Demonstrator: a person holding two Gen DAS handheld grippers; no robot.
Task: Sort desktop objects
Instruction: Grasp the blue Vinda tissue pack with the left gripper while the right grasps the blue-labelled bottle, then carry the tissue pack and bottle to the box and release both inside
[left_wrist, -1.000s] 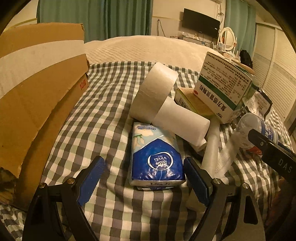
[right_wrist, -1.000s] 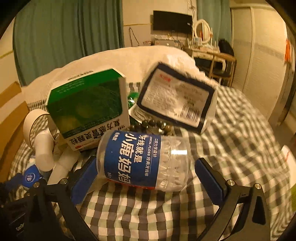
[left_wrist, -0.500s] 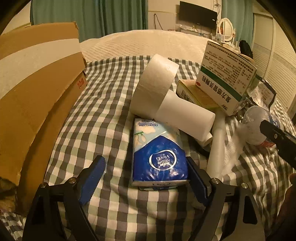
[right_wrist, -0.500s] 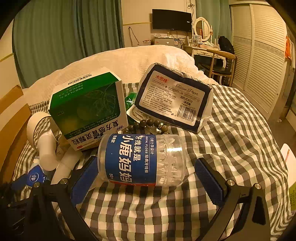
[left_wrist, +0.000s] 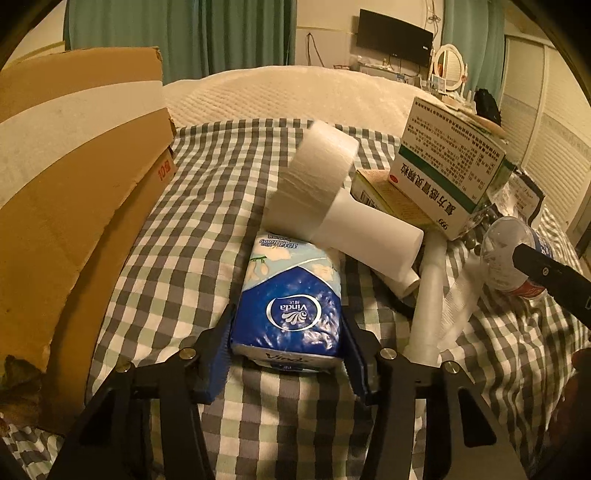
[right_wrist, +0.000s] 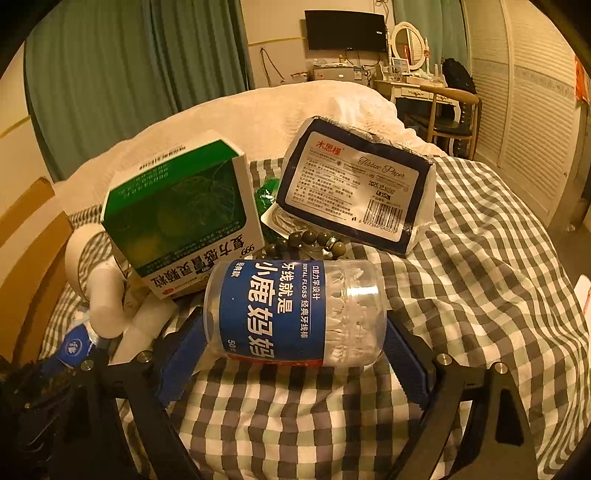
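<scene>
**Two grips closing beside a leaning pile**

Your left gripper (left_wrist: 286, 354) is closing on the blue soft-plastic tissue pack (left_wrist: 290, 295) lying on the checked bed cover (left_wrist: 192, 236); its fingers (left_wrist: 218, 356) touch both flanks. The white roll of film on its tube (left_wrist: 332, 206) rests on the pack's far end, so lifting may tumble it. Your right gripper (right_wrist: 291, 354) is closing round the clear plastic floss jar with a blue label (right_wrist: 295, 314). It is round and could roll free, disturbing the green-and-white medicine carton (right_wrist: 181, 218) behind

Blue tissue pack (left_wrist: 286, 306) is flanked by closing left gripper (left_wrist: 286, 354) pads on checked cloth (left_wrist: 207, 229); cardboard box (left_wrist: 74, 192) seen at left.
</scene>
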